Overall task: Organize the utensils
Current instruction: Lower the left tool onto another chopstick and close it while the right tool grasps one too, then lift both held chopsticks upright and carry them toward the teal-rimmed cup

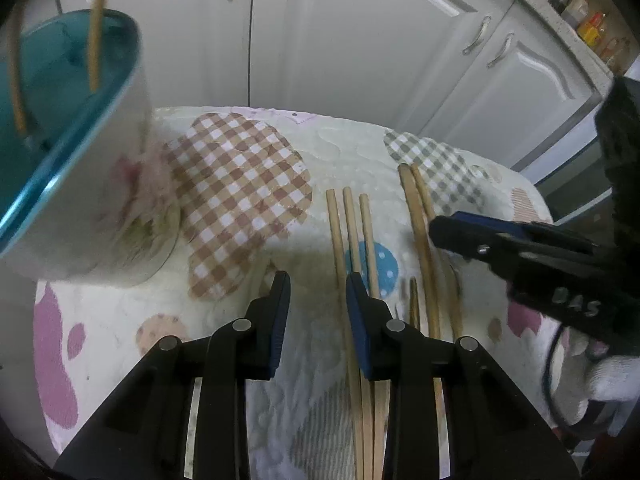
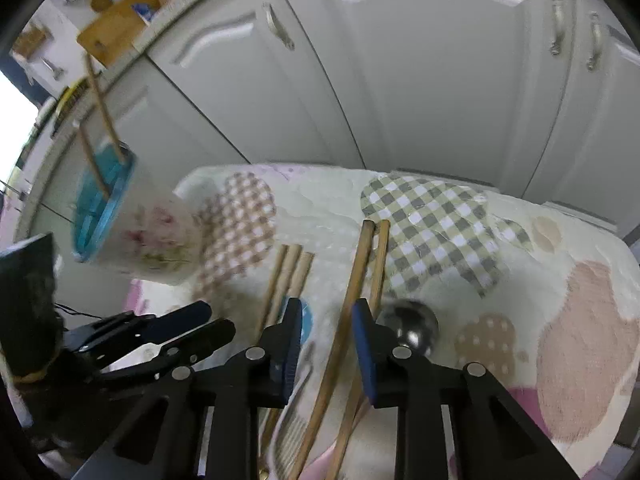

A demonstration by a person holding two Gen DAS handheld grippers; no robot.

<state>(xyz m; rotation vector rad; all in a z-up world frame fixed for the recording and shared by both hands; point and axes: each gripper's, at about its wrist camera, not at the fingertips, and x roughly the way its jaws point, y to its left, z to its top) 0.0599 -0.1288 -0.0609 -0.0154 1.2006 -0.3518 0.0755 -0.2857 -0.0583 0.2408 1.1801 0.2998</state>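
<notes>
White kitchen cabinets (image 2: pixel 420 80) back a quilt-covered surface (image 1: pixel 340 148). Cup (image 1: pixel 80 184) holding two chopsticks stands at its left edge. Loose chopsticks (image 1: pixel 352 232) lie mid-surface. Left tongs (image 1: pixel 318 312) and right tongs (image 2: pixel 326 340) both gape wide, empty, the right astride two chopsticks.

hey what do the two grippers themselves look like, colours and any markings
Both the left gripper and right gripper are matte black angular linkages with silver pivot pins and blue finger pads. The right one's body shows faint raised lettering, a trailing black cable, and a white glove behind it.
</notes>
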